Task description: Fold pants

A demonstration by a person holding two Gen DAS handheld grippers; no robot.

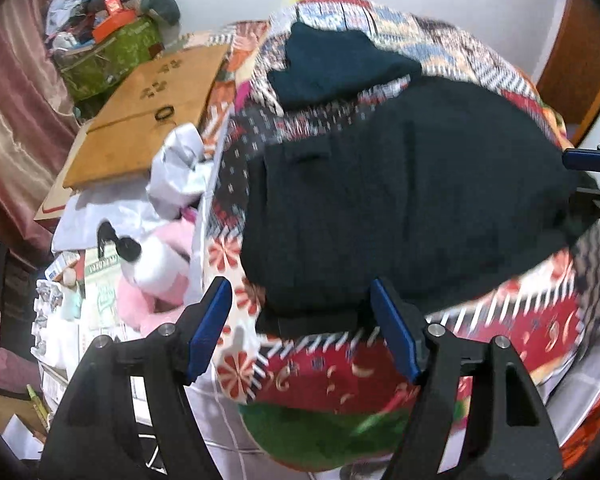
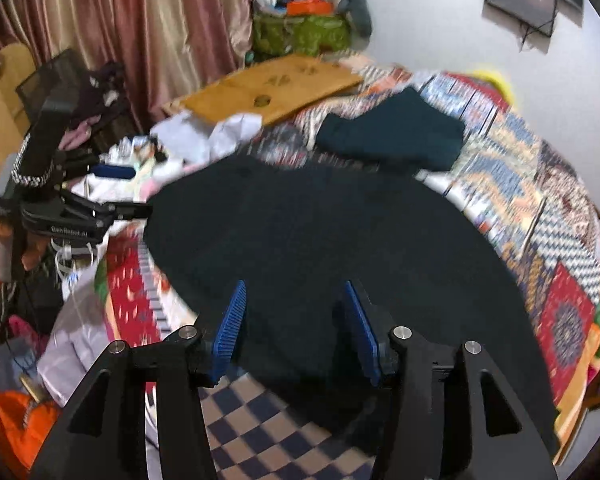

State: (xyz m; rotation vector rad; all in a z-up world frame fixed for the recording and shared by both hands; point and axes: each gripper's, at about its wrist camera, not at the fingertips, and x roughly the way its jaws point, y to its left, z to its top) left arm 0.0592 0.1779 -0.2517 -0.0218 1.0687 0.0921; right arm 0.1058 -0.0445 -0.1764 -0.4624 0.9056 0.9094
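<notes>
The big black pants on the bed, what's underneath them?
The black pants lie spread on a colourful patchwork quilt, which shows all around their edges. Whatever part of the quilt, or anything else, sits directly beneath the cloth is covered and cannot be seen.

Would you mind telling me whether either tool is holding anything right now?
Nothing is held: the left tool and right tool stand open above the dark pants.
</notes>
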